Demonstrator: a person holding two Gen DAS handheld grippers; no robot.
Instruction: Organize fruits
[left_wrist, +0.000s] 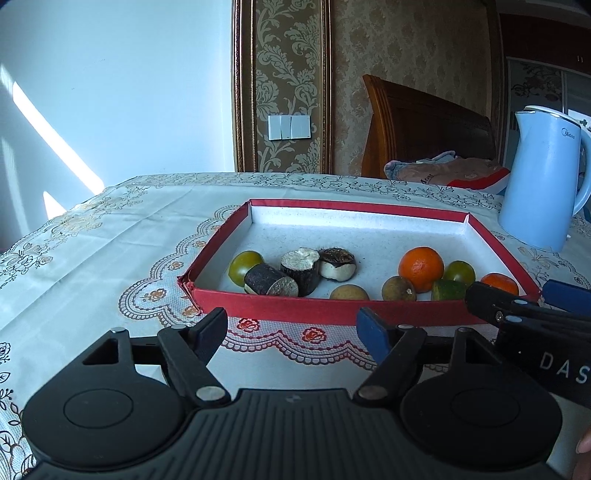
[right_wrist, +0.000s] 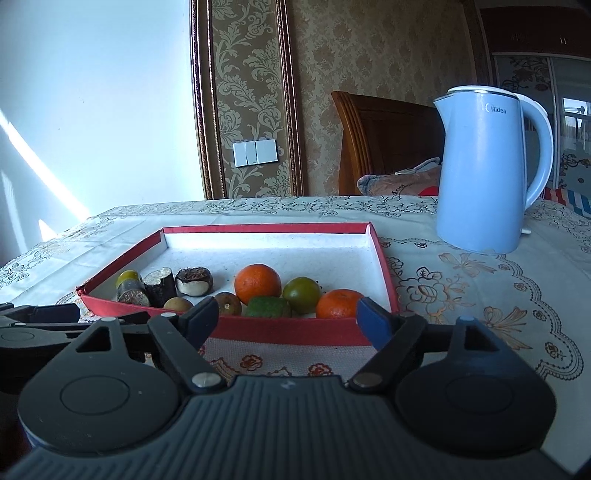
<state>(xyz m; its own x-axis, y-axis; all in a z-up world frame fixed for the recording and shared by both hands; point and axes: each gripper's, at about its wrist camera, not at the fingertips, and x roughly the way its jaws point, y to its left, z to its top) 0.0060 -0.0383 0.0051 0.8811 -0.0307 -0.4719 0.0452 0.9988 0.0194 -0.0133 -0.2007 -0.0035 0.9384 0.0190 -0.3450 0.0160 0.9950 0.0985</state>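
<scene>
A shallow red tray (left_wrist: 280, 301) with a white floor holds several fruits: an orange (left_wrist: 421, 268), a second orange (left_wrist: 499, 283), green round fruits (left_wrist: 244, 267) (left_wrist: 459, 273), a green piece (left_wrist: 447, 290), brown round fruits (left_wrist: 399, 288) and dark cut pieces (left_wrist: 300, 270). My left gripper (left_wrist: 293, 328) is open and empty, just in front of the tray's near wall. My right gripper (right_wrist: 286, 319) is open and empty at the near wall (right_wrist: 295, 328), facing the orange (right_wrist: 258, 283). The right gripper also shows at the right edge of the left wrist view (left_wrist: 517, 301).
A light blue electric kettle (right_wrist: 487, 173) stands on the tablecloth (right_wrist: 461, 295) right of the tray. A wooden headboard (right_wrist: 384, 144) and bedding lie behind the table. The table's left edge (left_wrist: 55, 221) falls away toward the white wall.
</scene>
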